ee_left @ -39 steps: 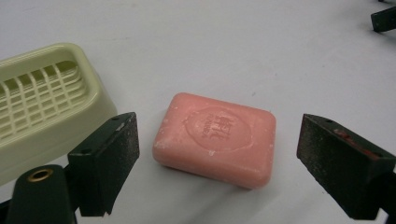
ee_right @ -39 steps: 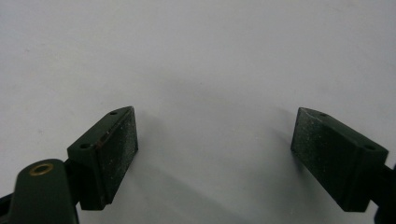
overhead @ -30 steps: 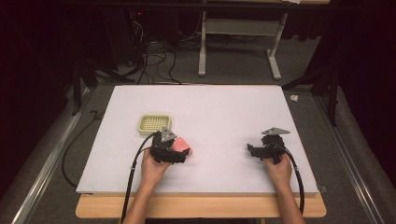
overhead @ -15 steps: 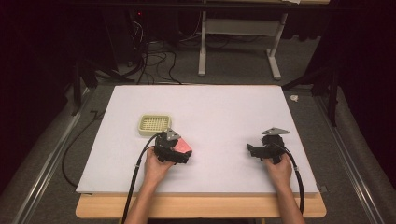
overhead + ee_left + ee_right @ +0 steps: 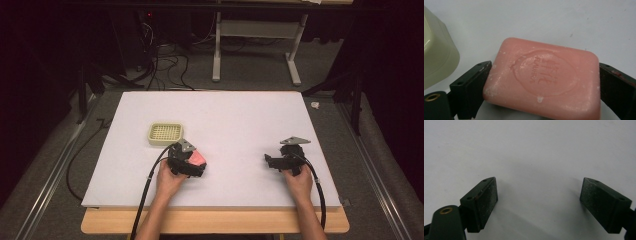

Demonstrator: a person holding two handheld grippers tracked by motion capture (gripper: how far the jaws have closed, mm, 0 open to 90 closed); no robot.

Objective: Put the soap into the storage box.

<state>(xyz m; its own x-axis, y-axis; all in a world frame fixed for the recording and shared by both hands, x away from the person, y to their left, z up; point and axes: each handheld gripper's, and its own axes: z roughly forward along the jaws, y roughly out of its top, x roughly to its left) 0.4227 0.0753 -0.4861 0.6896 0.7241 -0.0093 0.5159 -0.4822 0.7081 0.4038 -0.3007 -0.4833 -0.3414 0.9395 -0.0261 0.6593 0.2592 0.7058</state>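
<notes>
Soap (image 5: 541, 82) now clamped between left gripper (image 5: 192, 164) fingers, nearer the dish (image 5: 165, 133); right gripper (image 5: 539, 202) fingers wide, idle; ready for lifting.

A cream soap dish (image 5: 165, 133) stood just beyond the left hand-held gripper (image 5: 192, 161). Bare tabletop (image 5: 240, 125) lay open between it and the right hand-held gripper (image 5: 274, 162).

A pink bar of soap (image 5: 544, 80), rounded and stamped with a round emblem, is lying flat, sitting just beside a cream soap dish (image 5: 165, 133) on the white tabletop (image 5: 240, 120).
</notes>
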